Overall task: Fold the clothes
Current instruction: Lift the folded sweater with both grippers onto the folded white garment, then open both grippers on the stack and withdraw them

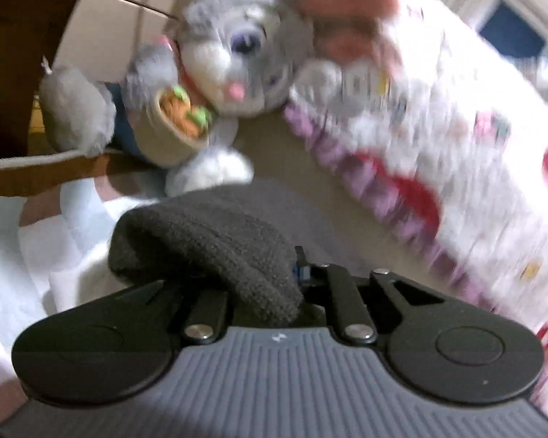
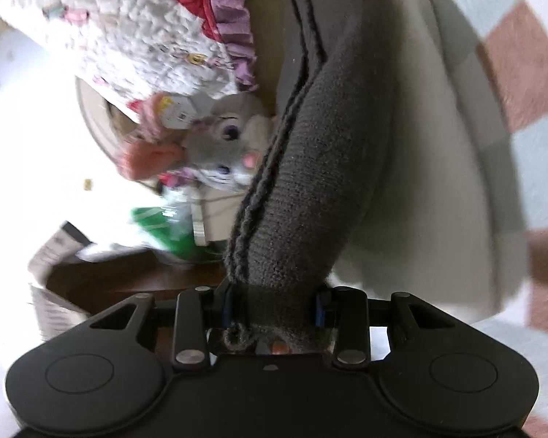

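A dark grey knitted garment (image 1: 215,241) bunches over my left gripper (image 1: 259,281), which is shut on a fold of it; the fingertips are hidden under the cloth. In the right wrist view the same grey garment (image 2: 303,182) hangs stretched away from my right gripper (image 2: 277,303), which is shut on its seamed edge between the blue pads (image 2: 319,306). The garment's lighter grey inner side (image 2: 438,146) spreads over the bed.
A grey plush mouse (image 1: 237,54) with a carrot basket lies behind the garment; it also shows in the right wrist view (image 2: 226,146). A white quilted pillow (image 1: 456,127) with red and purple trim lies at right. A pink, blue and white checked bedcover (image 2: 522,73) is below.
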`<state>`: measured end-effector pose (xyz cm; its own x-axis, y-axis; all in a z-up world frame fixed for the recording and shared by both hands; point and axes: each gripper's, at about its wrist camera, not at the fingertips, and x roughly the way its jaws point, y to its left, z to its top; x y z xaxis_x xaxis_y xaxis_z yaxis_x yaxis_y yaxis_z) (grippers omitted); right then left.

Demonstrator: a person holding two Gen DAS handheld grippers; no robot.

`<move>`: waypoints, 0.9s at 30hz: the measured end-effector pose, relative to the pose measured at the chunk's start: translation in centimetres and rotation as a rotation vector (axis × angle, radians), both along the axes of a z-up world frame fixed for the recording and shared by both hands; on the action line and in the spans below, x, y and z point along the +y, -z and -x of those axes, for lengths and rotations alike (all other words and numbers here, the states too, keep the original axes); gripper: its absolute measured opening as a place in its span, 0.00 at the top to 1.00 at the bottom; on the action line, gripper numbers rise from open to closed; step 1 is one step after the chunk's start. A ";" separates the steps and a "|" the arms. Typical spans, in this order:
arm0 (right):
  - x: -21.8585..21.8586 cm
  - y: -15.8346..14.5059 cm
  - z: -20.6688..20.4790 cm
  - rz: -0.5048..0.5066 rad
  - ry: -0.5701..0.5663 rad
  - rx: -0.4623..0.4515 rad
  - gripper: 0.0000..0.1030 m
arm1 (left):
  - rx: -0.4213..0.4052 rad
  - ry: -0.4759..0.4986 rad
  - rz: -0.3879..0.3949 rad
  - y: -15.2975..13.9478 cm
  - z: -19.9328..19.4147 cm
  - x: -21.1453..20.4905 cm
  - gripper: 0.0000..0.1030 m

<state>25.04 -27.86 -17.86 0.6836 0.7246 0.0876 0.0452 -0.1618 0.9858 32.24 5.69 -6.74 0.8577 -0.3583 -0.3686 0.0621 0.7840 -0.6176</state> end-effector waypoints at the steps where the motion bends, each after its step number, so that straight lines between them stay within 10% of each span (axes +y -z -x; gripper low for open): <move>1: 0.7 -0.1 -0.1 0.032 -0.026 -0.010 0.58 | -0.013 -0.016 -0.028 -0.6 0.4 0.2 0.89; 6: 4.4 -0.8 -0.5 0.327 -0.130 -0.023 0.55 | 0.199 -0.015 -0.475 2.3 -0.9 -2.0 0.80; 10: 6.1 -1.3 0.6 0.607 -0.150 -0.043 0.41 | 0.111 -0.090 -0.446 1.8 3.0 -1.7 0.74; 17: 0.7 -3.0 4.1 0.600 0.087 -0.160 0.33 | -0.212 0.015 -0.558 -2.0 8.1 -4.6 0.70; 24: -2.1 1.7 0.3 0.485 0.295 0.094 0.46 | -0.062 0.269 -0.527 1.4 7.6 -9.0 0.71; 27: -1.7 0.7 -1.9 0.561 0.296 0.027 0.80 | 0.012 0.278 -0.548 2.9 7.3 -9.2 0.71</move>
